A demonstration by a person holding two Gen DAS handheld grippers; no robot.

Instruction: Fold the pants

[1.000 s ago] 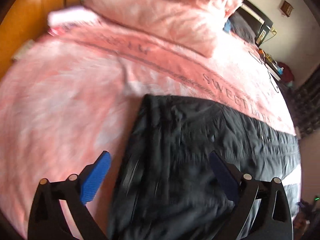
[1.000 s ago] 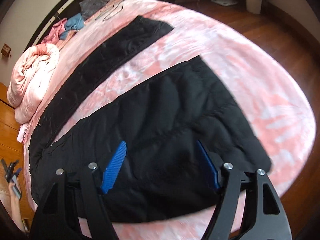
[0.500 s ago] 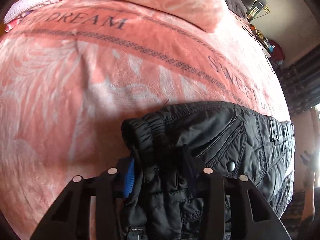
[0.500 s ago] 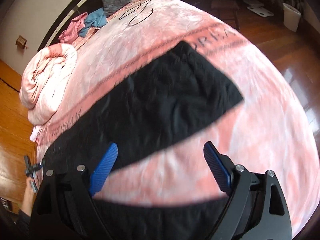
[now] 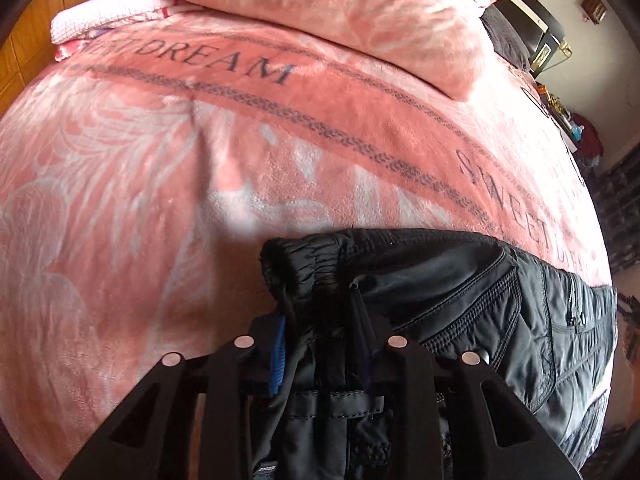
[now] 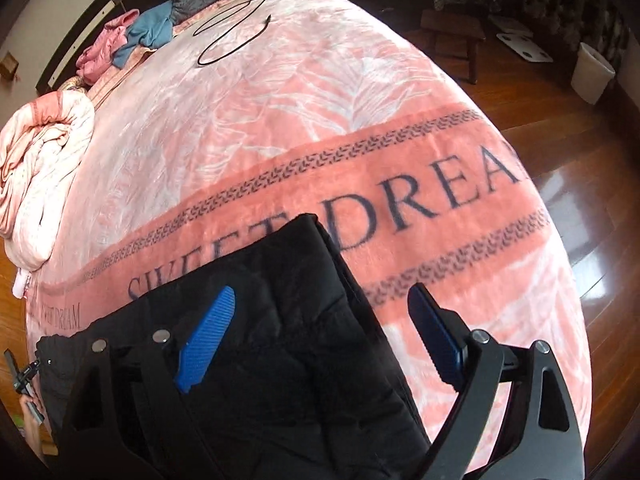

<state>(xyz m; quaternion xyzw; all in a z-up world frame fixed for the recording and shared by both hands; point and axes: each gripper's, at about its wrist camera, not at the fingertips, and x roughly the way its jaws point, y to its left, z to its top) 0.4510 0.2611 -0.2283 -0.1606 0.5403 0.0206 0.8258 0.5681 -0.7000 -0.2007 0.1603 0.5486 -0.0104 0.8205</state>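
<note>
Closing L gripper [image 5: 320, 354] jaws, pants [image 5: 472, 300] waistband edge.

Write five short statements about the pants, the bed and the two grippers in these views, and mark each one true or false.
1. The left gripper has black pants fabric bunched between its jaws, which are closing. True.
2. The right gripper is clamped on the pant leg. False: its blue pads stand wide apart above the leg end, touching nothing.
3. The pink blanket reads SWEET DREAM. True.
4. A black cable lies on the far part of the bed. True.
5. The pants hang off the bed onto the floor. False: the parts in view lie on the blanket.
</note>
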